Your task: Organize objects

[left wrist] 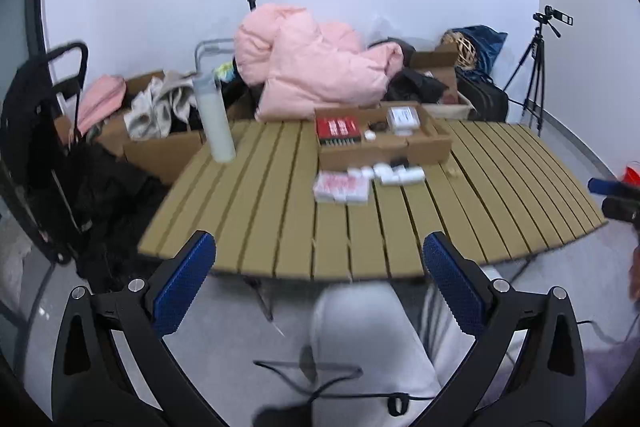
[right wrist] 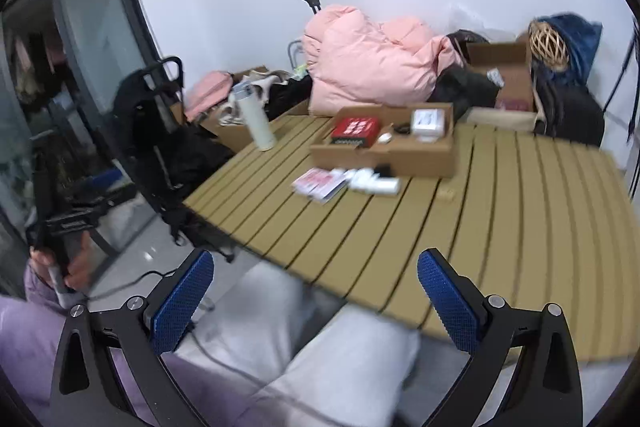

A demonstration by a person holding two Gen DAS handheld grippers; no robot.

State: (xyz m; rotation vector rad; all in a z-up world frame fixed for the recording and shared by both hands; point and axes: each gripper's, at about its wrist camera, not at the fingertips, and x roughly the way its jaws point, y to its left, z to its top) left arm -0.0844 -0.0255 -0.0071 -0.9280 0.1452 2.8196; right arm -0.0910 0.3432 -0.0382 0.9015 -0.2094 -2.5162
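A shallow cardboard tray (left wrist: 428, 147) (right wrist: 416, 163) stands at the far side of the slatted tan table (left wrist: 280, 207) (right wrist: 500, 207). In it lie a red box (left wrist: 336, 129) (right wrist: 354, 129) and a white box (left wrist: 404, 117) (right wrist: 428, 121). In front of the tray lie a pink-and-white packet (left wrist: 340, 187) (right wrist: 318, 183) and small white boxes (left wrist: 398, 175) (right wrist: 376, 183). My left gripper (left wrist: 318, 283) and my right gripper (right wrist: 316, 303) hang open and empty before the table's near edge, over the person's lap.
A tall white bottle (left wrist: 216, 123) (right wrist: 258, 123) stands on the table's far left corner. Behind the table are a pink padded jacket (left wrist: 312, 67), cardboard boxes of clothes (left wrist: 160, 115) and a black trolley (left wrist: 48, 147). A camera tripod (left wrist: 536, 67) stands at the right.
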